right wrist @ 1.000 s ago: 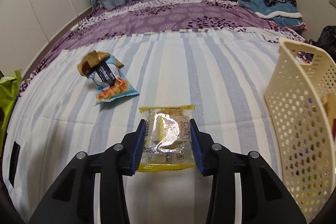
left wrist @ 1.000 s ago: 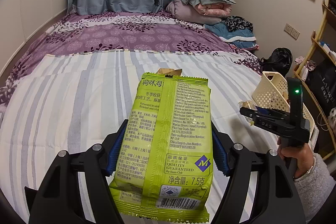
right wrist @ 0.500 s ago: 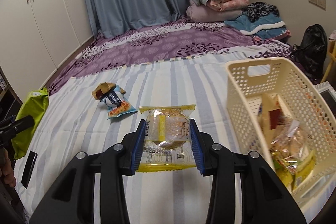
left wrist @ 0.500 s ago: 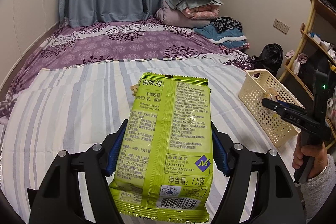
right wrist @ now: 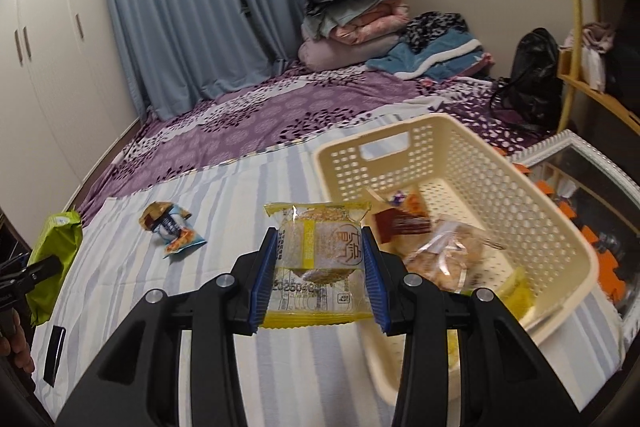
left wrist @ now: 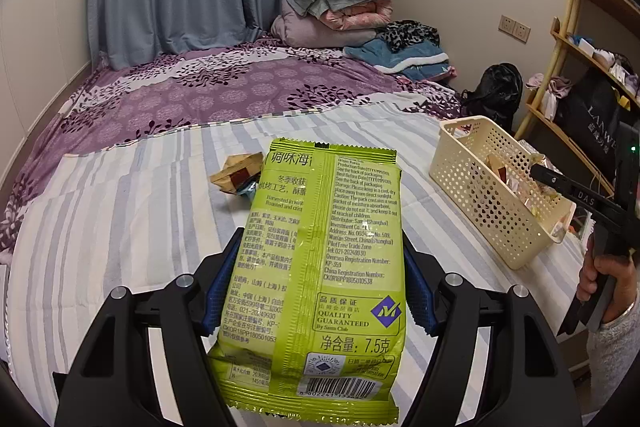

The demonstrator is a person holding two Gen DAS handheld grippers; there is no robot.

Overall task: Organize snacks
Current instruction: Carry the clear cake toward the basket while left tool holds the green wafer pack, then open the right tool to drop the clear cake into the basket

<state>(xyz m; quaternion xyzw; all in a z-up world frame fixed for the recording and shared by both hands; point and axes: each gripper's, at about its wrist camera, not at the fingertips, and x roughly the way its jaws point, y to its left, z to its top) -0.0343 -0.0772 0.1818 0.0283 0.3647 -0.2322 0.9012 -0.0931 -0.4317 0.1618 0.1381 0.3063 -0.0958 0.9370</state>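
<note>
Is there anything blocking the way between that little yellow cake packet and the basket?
Nothing visible. The right tongs hold the yellow cake packet beside the cream basket, near its open top; only snacks already inside lie beyond.

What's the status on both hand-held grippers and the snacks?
Left hand-held gripper shut on green snack packet. Right hand-held gripper shut on yellow pastry packet, beside cream basket. Two snacks on bed; nothing blocking.
</note>
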